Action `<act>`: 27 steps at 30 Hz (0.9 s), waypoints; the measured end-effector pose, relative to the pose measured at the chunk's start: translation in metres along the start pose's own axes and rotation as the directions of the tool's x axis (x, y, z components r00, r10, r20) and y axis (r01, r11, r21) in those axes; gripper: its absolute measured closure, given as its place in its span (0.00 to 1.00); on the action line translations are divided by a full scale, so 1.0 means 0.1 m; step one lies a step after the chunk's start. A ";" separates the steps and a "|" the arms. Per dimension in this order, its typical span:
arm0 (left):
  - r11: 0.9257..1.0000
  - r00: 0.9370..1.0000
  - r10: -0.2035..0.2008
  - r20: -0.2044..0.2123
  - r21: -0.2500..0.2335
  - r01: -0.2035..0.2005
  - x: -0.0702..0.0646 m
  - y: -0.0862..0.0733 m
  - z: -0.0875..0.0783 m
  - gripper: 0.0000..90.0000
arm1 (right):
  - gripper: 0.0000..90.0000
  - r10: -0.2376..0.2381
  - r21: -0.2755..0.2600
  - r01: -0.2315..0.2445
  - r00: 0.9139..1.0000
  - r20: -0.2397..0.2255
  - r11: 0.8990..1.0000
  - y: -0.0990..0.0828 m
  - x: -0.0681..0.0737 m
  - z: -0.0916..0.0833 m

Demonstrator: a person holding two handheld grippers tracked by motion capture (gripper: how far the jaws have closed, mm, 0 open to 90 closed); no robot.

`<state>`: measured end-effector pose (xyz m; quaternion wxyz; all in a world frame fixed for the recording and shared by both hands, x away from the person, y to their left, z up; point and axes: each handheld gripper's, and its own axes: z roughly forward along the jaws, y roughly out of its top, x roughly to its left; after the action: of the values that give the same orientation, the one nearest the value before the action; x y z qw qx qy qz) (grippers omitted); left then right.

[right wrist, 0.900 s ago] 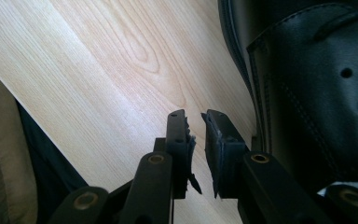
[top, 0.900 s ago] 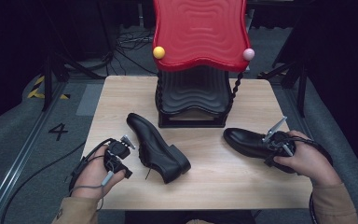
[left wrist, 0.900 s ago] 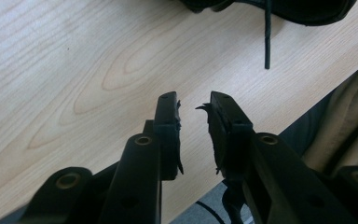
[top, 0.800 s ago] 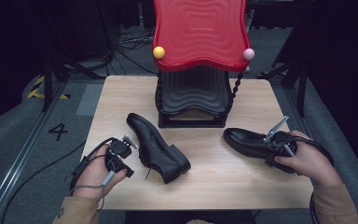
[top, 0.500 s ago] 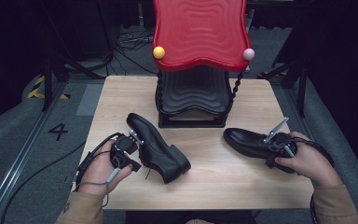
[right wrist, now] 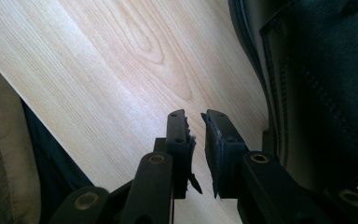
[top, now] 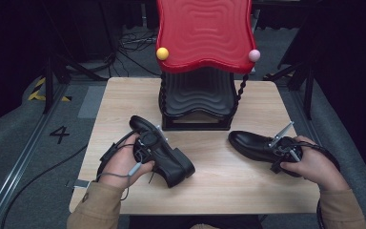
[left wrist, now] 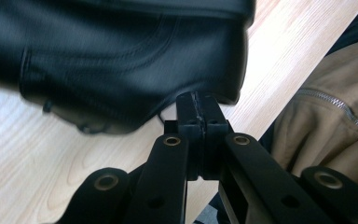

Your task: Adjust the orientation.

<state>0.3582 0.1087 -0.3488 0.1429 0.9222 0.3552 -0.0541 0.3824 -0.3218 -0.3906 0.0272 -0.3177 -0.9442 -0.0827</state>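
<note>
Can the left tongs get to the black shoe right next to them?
Probably yes. The left tongs are already right up against the heel end of the left black shoe, with only bare table around and nothing in the way. But their jaws are shut, so they would need to open first to grab it.
</note>
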 end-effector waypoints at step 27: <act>0.994 0.993 0.105 0.055 0.026 -0.107 -0.16 0.67 0.42 1.00 | 0.88 0.006 0.011 -0.006 1.000 -0.016 1.000 -0.09 0.06 0.04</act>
<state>0.3909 0.0384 -0.3707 0.1415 0.9400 0.3010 -0.0763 0.3721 -0.3242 -0.3955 0.0367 -0.3198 -0.9434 -0.0801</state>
